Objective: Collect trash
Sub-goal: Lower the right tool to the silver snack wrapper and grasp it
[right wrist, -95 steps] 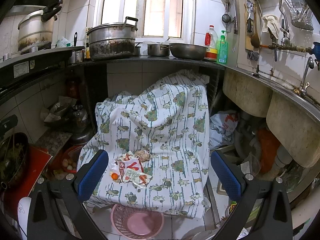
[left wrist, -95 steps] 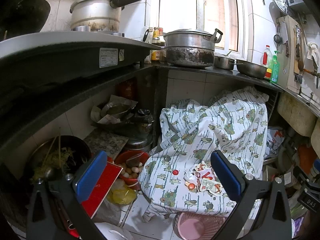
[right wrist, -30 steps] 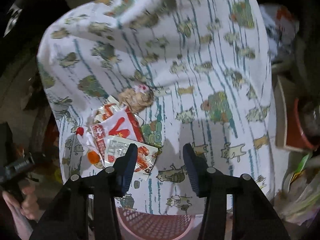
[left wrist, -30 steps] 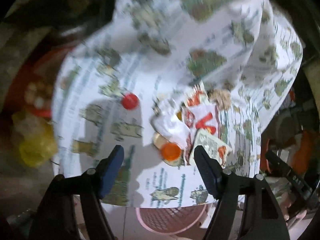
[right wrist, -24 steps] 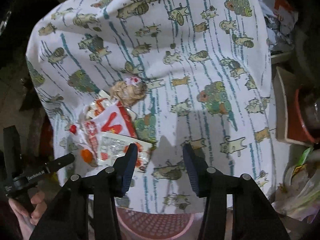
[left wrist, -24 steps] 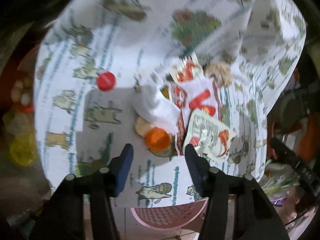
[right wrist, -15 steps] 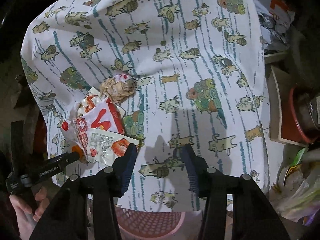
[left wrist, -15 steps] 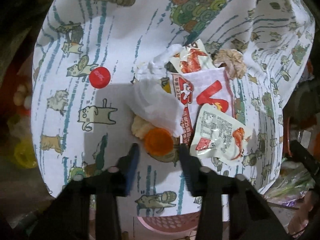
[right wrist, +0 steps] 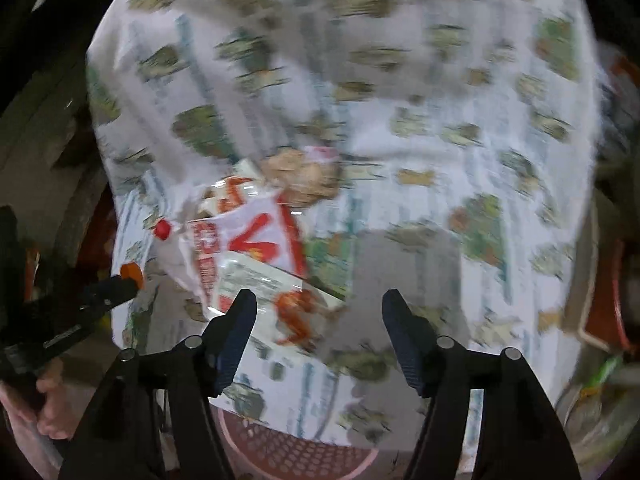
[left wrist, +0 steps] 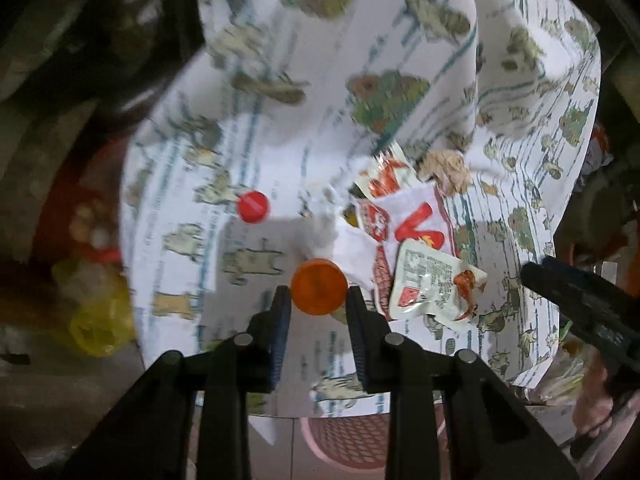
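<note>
On a cat-print cloth [left wrist: 360,60] lies a pile of trash: a red-and-white wrapper [left wrist: 412,220], a shrimp-print sauce packet [left wrist: 432,284], white tissue [left wrist: 352,256], a brown paper wad [left wrist: 448,168] and a red cap [left wrist: 253,207]. My left gripper [left wrist: 318,300] has its jaws closing on an orange cap [left wrist: 319,286], which sits tight between both tips; the right wrist view shows this gripper [right wrist: 116,288] with the cap [right wrist: 132,274] at its tip. My right gripper [right wrist: 320,308] hovers over the packet [right wrist: 280,292] with jaws opening, its pads touching nothing.
A pink mesh basket [left wrist: 348,440] stands on the floor under the cloth's near edge. A yellow bag [left wrist: 100,320] and a red bowl [left wrist: 88,220] lie left of the cloth. A red container [right wrist: 608,320] is at the right. A hand [right wrist: 44,412] holds the left gripper.
The left jaws narrowed from wide apart until they clamped the orange cap. The right jaws spread wider and shifted left over the sauce packet. Both views are now blurred by motion.
</note>
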Demonstrator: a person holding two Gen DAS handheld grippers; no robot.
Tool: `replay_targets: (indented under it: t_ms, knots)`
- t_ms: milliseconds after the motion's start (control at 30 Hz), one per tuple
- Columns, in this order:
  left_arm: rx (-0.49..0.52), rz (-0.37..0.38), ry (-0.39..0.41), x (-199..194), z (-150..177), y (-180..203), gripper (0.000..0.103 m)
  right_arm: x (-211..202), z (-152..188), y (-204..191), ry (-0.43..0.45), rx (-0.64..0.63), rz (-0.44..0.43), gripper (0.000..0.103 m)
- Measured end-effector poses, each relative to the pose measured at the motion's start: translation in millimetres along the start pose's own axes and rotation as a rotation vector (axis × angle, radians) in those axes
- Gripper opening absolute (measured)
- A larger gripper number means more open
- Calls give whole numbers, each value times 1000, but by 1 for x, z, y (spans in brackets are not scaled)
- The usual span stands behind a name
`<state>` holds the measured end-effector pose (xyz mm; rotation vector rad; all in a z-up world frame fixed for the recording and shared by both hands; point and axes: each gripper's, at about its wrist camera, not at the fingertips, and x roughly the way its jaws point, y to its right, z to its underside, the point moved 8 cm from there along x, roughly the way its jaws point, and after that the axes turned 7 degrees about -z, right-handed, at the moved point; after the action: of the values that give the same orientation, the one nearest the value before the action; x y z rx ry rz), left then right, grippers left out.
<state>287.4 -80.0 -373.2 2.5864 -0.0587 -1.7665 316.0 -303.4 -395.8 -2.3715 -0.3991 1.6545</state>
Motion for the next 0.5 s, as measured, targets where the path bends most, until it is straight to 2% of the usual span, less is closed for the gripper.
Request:
replay_targets:
  t_ms: [100,233,367,433,500]
  knots:
    - [-20,8,19,-7,0,-13,26,31,-10,-7,-55,-81,-33,68]
    - [-50,13,18,-9,2,-32,26,63,-11,-6,-114,-72,-95,68]
    - [-58,1,22,-13,4,-48,26,83,3,-7,-204,-74,-126,72]
    - [-66,2,21,-13,5,-51,26,87,8,-12,-221,-88,-131,72]
    - [-69,3,20,-13,5,-53,26,86,16,-20,-229,-128,-133,78]
